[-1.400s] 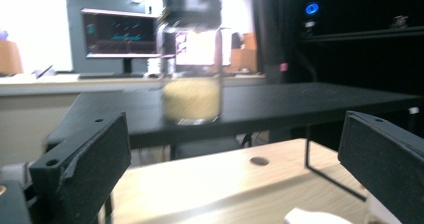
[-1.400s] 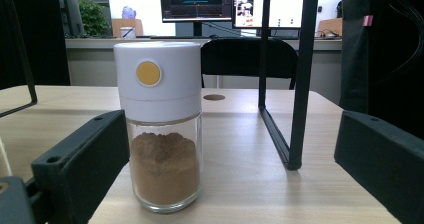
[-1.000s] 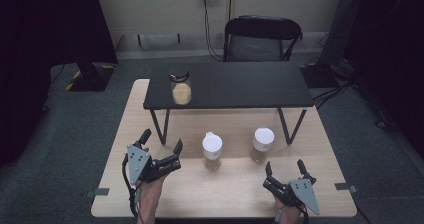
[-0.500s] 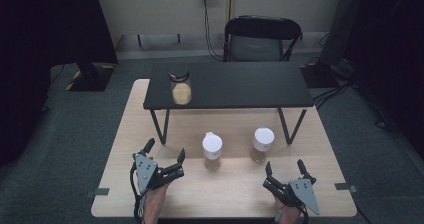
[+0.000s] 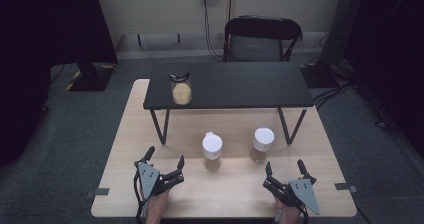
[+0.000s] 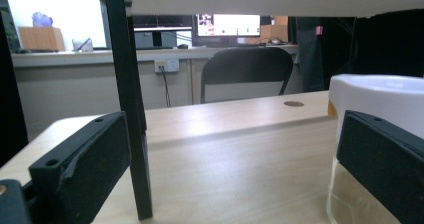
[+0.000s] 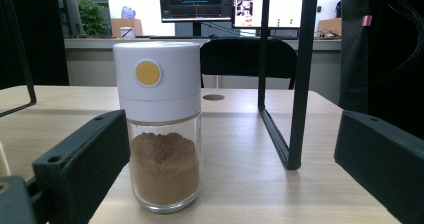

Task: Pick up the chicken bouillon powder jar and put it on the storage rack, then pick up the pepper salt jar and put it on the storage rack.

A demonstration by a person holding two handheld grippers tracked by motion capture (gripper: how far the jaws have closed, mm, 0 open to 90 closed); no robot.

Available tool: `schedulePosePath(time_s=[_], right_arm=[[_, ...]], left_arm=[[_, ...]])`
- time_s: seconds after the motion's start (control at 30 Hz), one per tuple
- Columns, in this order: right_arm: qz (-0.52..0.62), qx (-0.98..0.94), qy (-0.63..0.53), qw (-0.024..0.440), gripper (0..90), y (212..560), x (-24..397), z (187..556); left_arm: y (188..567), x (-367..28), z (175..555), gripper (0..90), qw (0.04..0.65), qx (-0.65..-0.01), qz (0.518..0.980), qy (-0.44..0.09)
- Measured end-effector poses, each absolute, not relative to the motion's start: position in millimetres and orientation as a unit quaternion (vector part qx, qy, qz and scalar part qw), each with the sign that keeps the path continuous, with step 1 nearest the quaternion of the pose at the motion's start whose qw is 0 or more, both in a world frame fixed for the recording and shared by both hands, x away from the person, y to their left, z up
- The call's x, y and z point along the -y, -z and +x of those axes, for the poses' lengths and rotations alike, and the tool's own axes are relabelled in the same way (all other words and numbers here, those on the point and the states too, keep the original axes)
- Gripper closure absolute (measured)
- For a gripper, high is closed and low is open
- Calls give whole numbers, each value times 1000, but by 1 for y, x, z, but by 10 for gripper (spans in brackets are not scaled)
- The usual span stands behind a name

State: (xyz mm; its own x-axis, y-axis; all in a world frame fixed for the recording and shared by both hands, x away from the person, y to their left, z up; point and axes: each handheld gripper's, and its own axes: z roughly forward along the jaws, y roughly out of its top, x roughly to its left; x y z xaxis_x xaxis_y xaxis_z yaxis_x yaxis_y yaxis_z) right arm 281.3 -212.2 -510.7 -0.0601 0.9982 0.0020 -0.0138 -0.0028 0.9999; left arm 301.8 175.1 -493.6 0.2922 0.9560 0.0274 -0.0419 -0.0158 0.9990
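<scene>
Two glass jars with white lids stand on the wooden table (image 5: 125, 149), in front of a low black shelf. The left jar (image 5: 212, 151) holds pale powder and shows at the right edge of the left gripper view (image 6: 380, 96). The right jar (image 5: 262, 144) holds brown powder and stands ahead of the right gripper (image 7: 159, 129). My left gripper (image 5: 165, 155) (image 6: 230, 149) is open, left of the left jar and apart from it. My right gripper (image 5: 284, 165) (image 7: 232, 144) is open near the front edge, just short of the right jar. Neither holds anything.
The black shelf (image 5: 240, 86) spans the table's back half on thin legs (image 6: 127, 99) (image 7: 300, 84). A dark-lidded jar (image 5: 180, 86) of yellowish powder stands on its left end. A black chair (image 5: 262, 36) stands behind the table.
My left gripper has shifted to the right and a little toward the table's front edge, nearer the left jar. The right gripper and the jars have stayed put.
</scene>
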Motion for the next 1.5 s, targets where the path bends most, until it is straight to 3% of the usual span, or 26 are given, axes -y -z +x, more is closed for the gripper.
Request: schedulePosePath(time_s=[0.27, 1.5], right_arm=[[482, -511, -519, 488, 3, 511, 212, 281], [474, -511, -523, 490, 0, 501, 209, 274]], left_arm=[[512, -179, 303, 3, 568, -425, 562, -427], [512, -179, 303, 13, 564, -429, 558, -432]])
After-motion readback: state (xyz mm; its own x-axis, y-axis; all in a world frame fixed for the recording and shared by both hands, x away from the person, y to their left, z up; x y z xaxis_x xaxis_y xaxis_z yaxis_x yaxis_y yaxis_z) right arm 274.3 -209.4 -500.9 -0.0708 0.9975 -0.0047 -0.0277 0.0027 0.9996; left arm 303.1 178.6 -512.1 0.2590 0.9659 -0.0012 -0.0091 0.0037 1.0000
